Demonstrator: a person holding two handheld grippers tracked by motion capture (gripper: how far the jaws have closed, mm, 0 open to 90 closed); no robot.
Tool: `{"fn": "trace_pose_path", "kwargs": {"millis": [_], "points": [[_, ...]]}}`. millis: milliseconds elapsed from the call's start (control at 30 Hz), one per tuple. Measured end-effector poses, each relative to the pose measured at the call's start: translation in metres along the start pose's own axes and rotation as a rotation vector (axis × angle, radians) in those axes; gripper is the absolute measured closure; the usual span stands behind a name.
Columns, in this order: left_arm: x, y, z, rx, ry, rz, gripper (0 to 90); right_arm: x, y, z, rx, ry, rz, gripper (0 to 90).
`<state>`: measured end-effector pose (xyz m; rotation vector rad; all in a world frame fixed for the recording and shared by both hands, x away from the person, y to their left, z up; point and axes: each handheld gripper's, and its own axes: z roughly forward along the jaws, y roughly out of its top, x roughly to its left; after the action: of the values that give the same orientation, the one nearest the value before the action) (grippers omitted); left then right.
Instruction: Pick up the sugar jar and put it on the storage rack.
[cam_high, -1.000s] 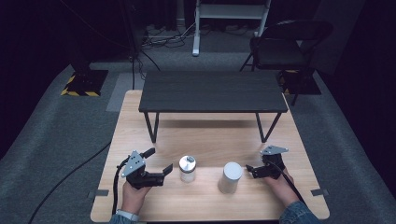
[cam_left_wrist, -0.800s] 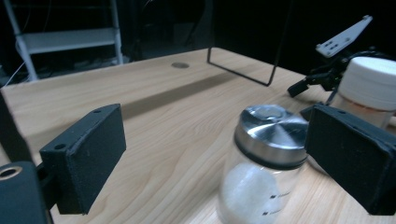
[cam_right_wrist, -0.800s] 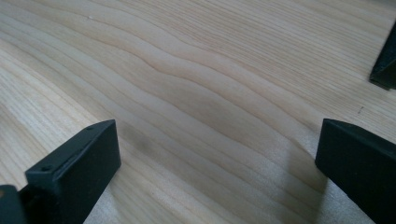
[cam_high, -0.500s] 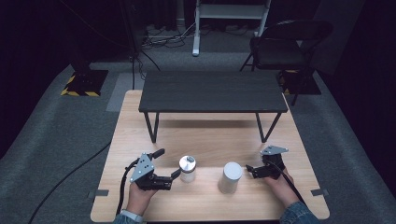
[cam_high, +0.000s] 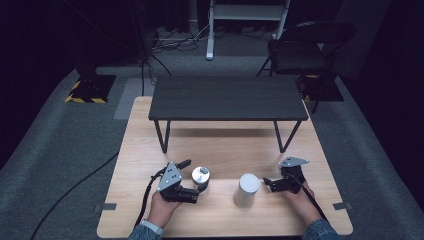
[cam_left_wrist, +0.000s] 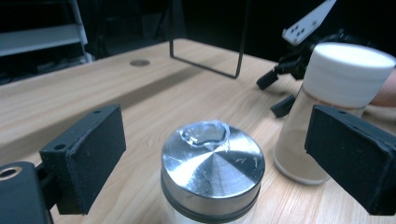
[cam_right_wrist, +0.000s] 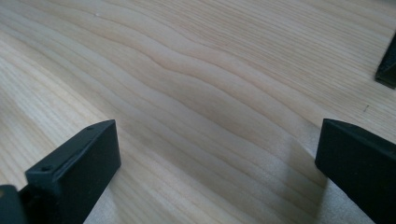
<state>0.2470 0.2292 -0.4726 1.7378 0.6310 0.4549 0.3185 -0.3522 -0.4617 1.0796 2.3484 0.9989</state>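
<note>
The small glass jar (cam_high: 201, 177) with a shiny metal lid stands upright on the wooden tabletop (cam_high: 225, 145), its long axis vertical and the lid facing straight up. In the high view it sits at about 7 o'clock from the tabletop's middle, near the person's edge. The left gripper (cam_high: 192, 180) lies level on the tabletop and points toward 3 o'clock, with one jaw on the far side of the jar and one on the near side. In the left gripper view the jar (cam_left_wrist: 212, 175) sits between the two black jaws, which stand wide with clear gaps on both sides and do not press on it; they have just been opening a little further.

At 3 o'clock from the jar, close by but apart, stands a taller container (cam_high: 247, 190) with a white ribbed cap, also upright; it lies straight ahead of the left gripper, past the jar. Farther toward 3 o'clock the right gripper (cam_high: 270, 184) points at 9 o'clock toward that container. The right gripper view shows its jaws wide apart over bare wood, holding nothing. A low black bench (cam_high: 227, 97) on thin metal legs stands across the tabletop at 12 o'clock, well apart from the jar.
</note>
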Motion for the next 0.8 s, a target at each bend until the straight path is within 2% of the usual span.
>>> {"fn": "trace_pose_path", "kwargs": {"millis": [100,267,433,500,667,800], "points": [[-0.003,0.001,0.004,0.04,0.024,-0.034,5.1,0.0,0.0,0.0,0.0,0.001,-0.001,0.0],[0.002,-0.002,0.01,0.074,0.012,-0.06,5.2,0.0,0.0,0.0,0.0,0.002,-0.002,0.0],[0.002,-0.005,0.016,0.103,0.003,-0.055,7.3,0.0,0.0,0.0,0.0,0.001,-0.001,0.0],[-0.002,-0.005,0.02,0.129,0.022,-0.036,10.1,0.0,0.0,0.0,0.0,0.001,-0.001,0.0],[0.0,-0.008,0.025,0.155,0.009,-0.055,14.1,0.0,0.0,0.0,0.0,0.001,-0.001,0.0],[0.0,-0.01,0.028,0.168,0.008,-0.047,19.7,0.0,0.0,0.0,0.0,0.002,-0.002,0.0]]}}
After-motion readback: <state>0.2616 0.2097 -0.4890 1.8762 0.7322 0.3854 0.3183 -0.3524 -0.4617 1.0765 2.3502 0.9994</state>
